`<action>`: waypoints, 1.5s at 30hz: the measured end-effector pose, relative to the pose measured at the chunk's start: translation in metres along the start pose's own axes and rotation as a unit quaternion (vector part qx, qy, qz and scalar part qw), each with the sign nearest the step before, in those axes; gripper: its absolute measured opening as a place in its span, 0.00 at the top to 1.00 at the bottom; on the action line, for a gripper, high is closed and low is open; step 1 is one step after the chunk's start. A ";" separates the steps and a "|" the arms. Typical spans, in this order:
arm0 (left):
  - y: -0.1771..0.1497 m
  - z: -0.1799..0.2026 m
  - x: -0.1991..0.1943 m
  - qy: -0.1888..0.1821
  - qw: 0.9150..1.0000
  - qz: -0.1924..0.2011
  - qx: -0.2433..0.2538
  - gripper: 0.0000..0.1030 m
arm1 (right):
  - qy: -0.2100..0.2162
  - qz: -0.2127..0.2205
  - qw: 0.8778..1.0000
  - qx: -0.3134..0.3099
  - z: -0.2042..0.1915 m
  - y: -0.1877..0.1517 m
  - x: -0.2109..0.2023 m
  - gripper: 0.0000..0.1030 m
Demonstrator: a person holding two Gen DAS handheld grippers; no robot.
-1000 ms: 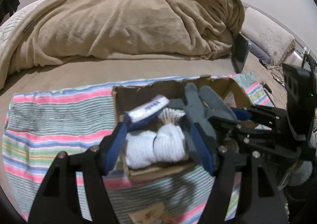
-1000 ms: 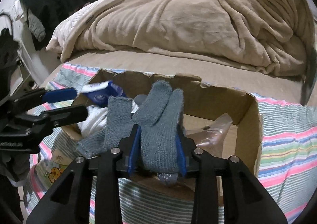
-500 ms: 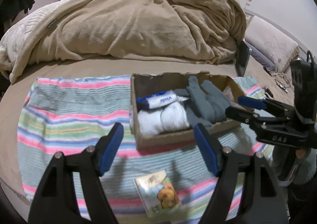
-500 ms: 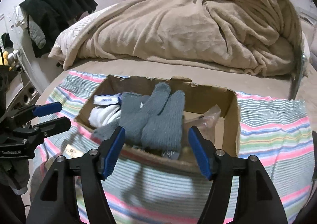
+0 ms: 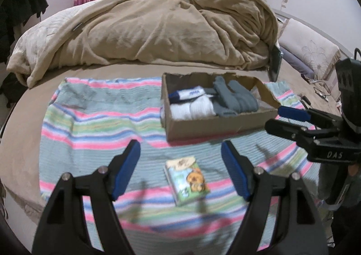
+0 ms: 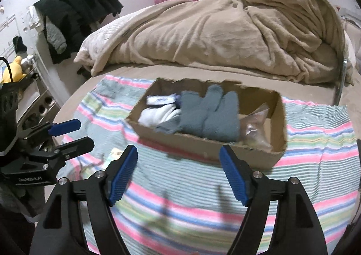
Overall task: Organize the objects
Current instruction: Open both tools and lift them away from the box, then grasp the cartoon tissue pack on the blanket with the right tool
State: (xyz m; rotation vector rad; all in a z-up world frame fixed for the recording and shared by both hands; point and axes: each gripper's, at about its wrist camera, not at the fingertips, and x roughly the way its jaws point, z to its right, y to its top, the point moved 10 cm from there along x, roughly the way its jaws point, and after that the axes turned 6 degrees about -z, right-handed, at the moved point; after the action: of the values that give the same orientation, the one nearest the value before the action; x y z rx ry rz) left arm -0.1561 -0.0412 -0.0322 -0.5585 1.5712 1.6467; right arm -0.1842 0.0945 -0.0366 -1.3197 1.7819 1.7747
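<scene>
A shallow cardboard box (image 5: 203, 122) (image 6: 203, 145) sits on a striped towel (image 5: 101, 119) (image 6: 315, 142) on the bed. It holds grey knit gloves (image 5: 234, 97) (image 6: 209, 115), white socks (image 5: 191, 109) (image 6: 158, 115), a blue-and-white tube (image 5: 187, 93) (image 6: 161, 99) and a clear plastic bag (image 6: 255, 128). A small tissue pack with a cartoon print (image 5: 187, 179) lies on the towel in front of the box. My left gripper (image 5: 180, 171) is open and empty above the pack. My right gripper (image 6: 179, 176) is open and empty, in front of the box.
A rumpled tan blanket (image 5: 158, 29) (image 6: 225, 29) fills the bed behind the towel. Dark clothes (image 6: 76, 11) hang at the left wall, with a yellow plush toy (image 6: 13, 69) below. A pillow (image 5: 309, 51) and cables lie at the right.
My right gripper opened and let the grey gloves drop into the box. Both grippers drew back from the box toward the front of the towel, and the tissue pack came into view.
</scene>
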 end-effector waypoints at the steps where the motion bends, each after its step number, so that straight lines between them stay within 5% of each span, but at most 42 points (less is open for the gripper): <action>1: -0.004 -0.002 -0.003 -0.001 1.000 0.001 -0.004 0.27 | 0.002 -0.002 1.000 -0.002 -0.004 -0.002 0.001 0.24; 3: -0.008 -0.005 -0.009 0.002 1.000 0.004 -0.006 0.25 | 0.006 -0.008 1.000 -0.004 -0.012 -0.004 0.005 0.24; 6: -0.013 -0.014 -0.013 0.012 1.000 0.011 -0.016 0.11 | 0.015 -0.018 1.000 -0.009 -0.025 -0.008 0.012 0.24; 29: -0.051 -0.081 -0.006 0.022 0.997 -0.009 -0.071 0.10 | 0.038 -0.097 0.993 -0.059 -0.102 -0.038 0.087 0.25; 34: -0.054 -0.083 -0.003 0.016 0.997 -0.011 -0.076 0.10 | 0.030 -0.114 0.990 -0.076 -0.108 -0.047 0.101 0.41; 45: -0.049 -0.074 -0.003 0.014 0.997 -0.010 -0.071 0.10 | 0.030 -0.091 0.992 -0.086 -0.100 -0.042 0.079 0.52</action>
State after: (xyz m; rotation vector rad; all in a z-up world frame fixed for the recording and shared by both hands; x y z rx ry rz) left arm -0.1311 -0.1164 -0.0708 -0.6713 1.4706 1.7512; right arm -0.1569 -0.0187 -0.1034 -1.5642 1.5114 1.8373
